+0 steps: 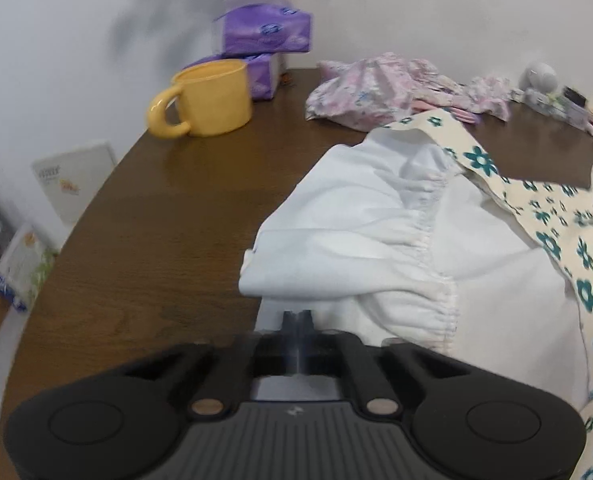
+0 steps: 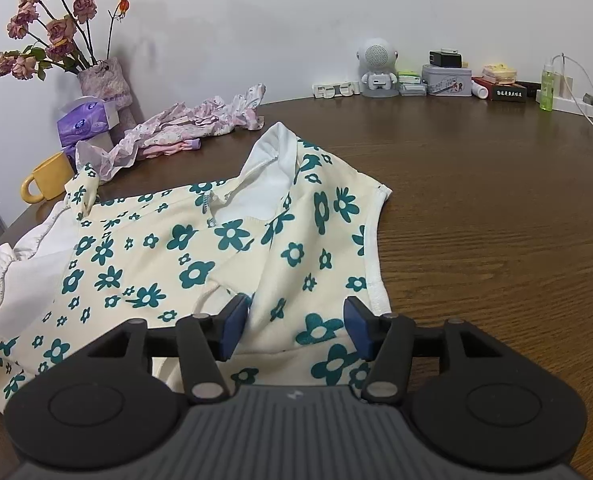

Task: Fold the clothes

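The left claw [image 1: 296, 318], at the lower centre of its frame, was clamped on the white lining edge of the floral garment [image 1: 376, 232]. The right claw [image 2: 294, 326] stood wide, its blue pads [image 2: 232, 328] astride a fold of the same cream, teal-flowered garment [image 2: 200, 256], spread across the brown tabletop [image 2: 496, 220]. Behind lay a crumpled pink garment [image 2: 192, 128], upper left; a yellow mug [image 1: 212, 100] sat nearby.

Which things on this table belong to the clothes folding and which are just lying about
For the job: floral dress, its white sleeve pinched in the left gripper, open right gripper, pink garment pile.

Lying about: yellow mug, tissue packs, dried roses, small speaker, green bottle.
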Action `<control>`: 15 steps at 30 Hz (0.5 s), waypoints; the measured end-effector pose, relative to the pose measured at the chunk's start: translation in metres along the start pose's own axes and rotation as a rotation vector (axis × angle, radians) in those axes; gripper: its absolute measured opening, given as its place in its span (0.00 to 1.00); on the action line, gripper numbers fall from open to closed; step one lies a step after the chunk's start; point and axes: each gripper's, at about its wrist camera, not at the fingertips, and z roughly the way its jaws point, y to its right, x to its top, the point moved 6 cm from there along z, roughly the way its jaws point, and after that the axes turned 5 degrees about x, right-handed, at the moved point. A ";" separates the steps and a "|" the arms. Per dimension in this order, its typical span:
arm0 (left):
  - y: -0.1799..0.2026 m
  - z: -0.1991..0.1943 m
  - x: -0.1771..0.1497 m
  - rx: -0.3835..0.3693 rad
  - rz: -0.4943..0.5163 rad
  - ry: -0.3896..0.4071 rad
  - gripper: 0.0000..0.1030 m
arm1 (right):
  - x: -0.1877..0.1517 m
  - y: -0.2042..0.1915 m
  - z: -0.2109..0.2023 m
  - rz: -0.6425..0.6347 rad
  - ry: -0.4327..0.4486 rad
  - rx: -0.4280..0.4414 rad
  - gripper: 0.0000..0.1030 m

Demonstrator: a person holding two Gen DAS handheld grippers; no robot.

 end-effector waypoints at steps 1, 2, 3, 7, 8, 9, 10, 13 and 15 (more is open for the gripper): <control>0.001 -0.003 -0.003 0.035 0.025 0.004 0.00 | -0.001 0.000 0.000 -0.003 0.001 -0.001 0.54; 0.000 -0.006 -0.007 0.067 0.041 0.005 0.00 | -0.002 -0.001 0.001 -0.008 0.002 -0.003 0.54; -0.004 -0.010 -0.013 0.092 0.035 0.002 0.00 | -0.003 -0.002 0.001 -0.012 0.004 -0.005 0.55; -0.013 -0.015 -0.018 0.113 0.007 -0.001 0.00 | -0.007 -0.003 0.001 -0.036 0.019 -0.018 0.55; -0.014 -0.014 -0.016 0.104 0.000 0.000 0.02 | -0.007 -0.003 0.001 -0.037 0.023 -0.019 0.56; -0.014 -0.014 -0.014 0.095 -0.008 0.000 0.03 | -0.007 -0.004 0.001 -0.036 0.026 -0.018 0.57; -0.015 -0.014 -0.012 0.085 -0.016 0.001 0.08 | -0.008 -0.004 0.001 -0.034 0.028 -0.017 0.58; -0.017 -0.012 -0.006 0.057 -0.038 0.003 0.29 | -0.007 -0.004 0.003 -0.029 0.031 -0.008 0.61; -0.018 -0.011 -0.002 0.038 -0.054 0.005 0.37 | -0.007 -0.004 0.003 -0.028 0.033 -0.004 0.62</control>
